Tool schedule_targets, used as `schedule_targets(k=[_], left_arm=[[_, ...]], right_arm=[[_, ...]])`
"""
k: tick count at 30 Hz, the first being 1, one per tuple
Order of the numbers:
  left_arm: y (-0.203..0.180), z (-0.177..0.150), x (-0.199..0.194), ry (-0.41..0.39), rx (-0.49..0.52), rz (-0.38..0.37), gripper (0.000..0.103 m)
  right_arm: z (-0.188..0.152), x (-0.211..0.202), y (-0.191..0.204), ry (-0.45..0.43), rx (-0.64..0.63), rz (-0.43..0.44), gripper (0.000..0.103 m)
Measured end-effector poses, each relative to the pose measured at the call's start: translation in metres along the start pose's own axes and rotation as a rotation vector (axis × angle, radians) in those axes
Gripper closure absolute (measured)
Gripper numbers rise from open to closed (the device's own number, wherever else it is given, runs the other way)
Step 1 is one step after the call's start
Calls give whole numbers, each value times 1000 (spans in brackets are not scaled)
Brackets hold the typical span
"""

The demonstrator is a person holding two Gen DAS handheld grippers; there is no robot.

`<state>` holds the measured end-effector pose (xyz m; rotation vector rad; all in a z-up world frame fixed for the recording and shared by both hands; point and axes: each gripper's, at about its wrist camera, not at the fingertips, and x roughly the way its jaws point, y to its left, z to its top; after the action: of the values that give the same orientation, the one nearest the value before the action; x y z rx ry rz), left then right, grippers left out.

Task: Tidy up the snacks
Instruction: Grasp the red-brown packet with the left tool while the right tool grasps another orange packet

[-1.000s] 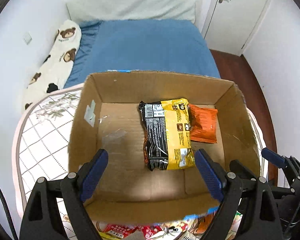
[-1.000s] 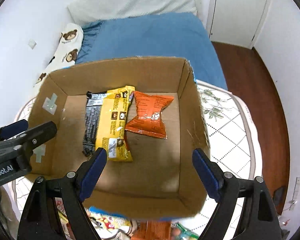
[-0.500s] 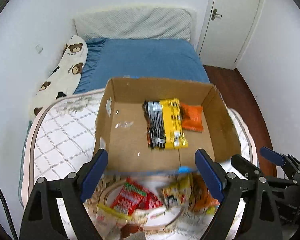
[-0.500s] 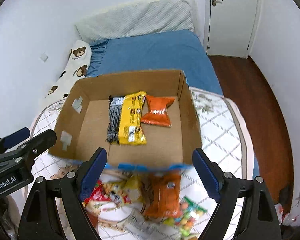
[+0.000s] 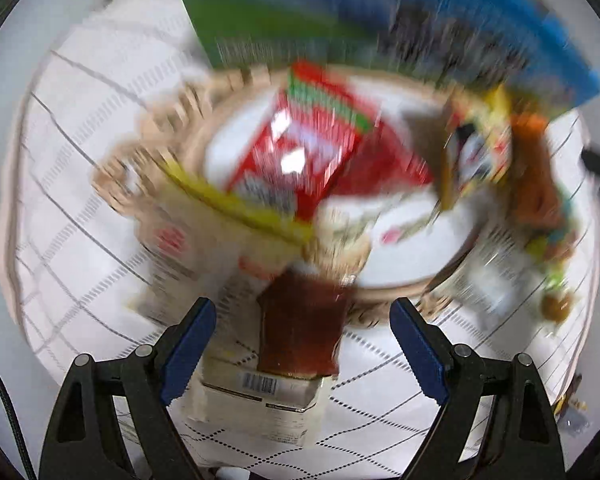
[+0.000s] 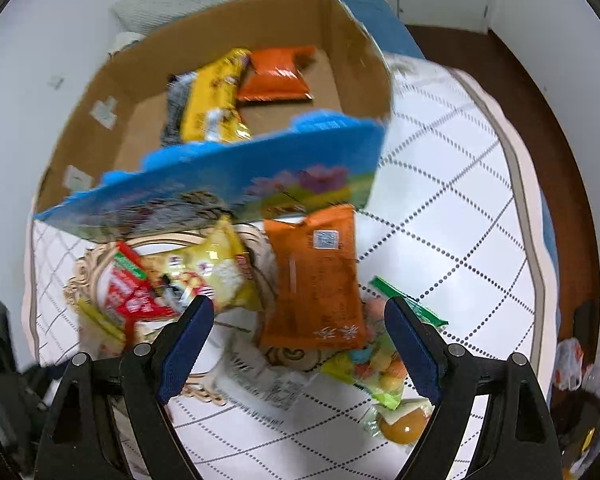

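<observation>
Blurring hides labels on tray (image 5: 236, 80) snacks (image 5: 312, 152).

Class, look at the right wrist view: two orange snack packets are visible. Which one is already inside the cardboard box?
The smaller orange packet, lying beside the yellow packet on the cardboard box floor. The larger orange packet lies outside, before the box's blue front wall.

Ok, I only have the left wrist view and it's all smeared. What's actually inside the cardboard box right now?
Observer: Two packs lie on the floor of the cardboard box: a yellow-and-black pack and an orange pack touching it on its right.
Operator: And is the right gripper carrying anything?
Observer: No. The right gripper is open and empty, over an orange pouch that lies outside the box.
</observation>
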<state>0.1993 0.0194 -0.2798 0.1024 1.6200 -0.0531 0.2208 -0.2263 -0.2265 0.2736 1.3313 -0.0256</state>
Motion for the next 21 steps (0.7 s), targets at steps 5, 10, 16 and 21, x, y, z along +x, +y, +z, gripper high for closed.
schedule_targets(k=[5,10,16,21], left_arm=[[-9,-2,17,6,30,63,14],[-14,-1,4,5,2,22,14],[-8,-20,-17,-2,-11,4,14],[-17,-44,-13,11,5,5,14]], right_arm=[[11,31,-13,45,35,-16,14],[14,64,-15,110,42,-24,18],[4,81,-3,122,-40,-61,45],[-21,66,1,138,-77,-34,46]])
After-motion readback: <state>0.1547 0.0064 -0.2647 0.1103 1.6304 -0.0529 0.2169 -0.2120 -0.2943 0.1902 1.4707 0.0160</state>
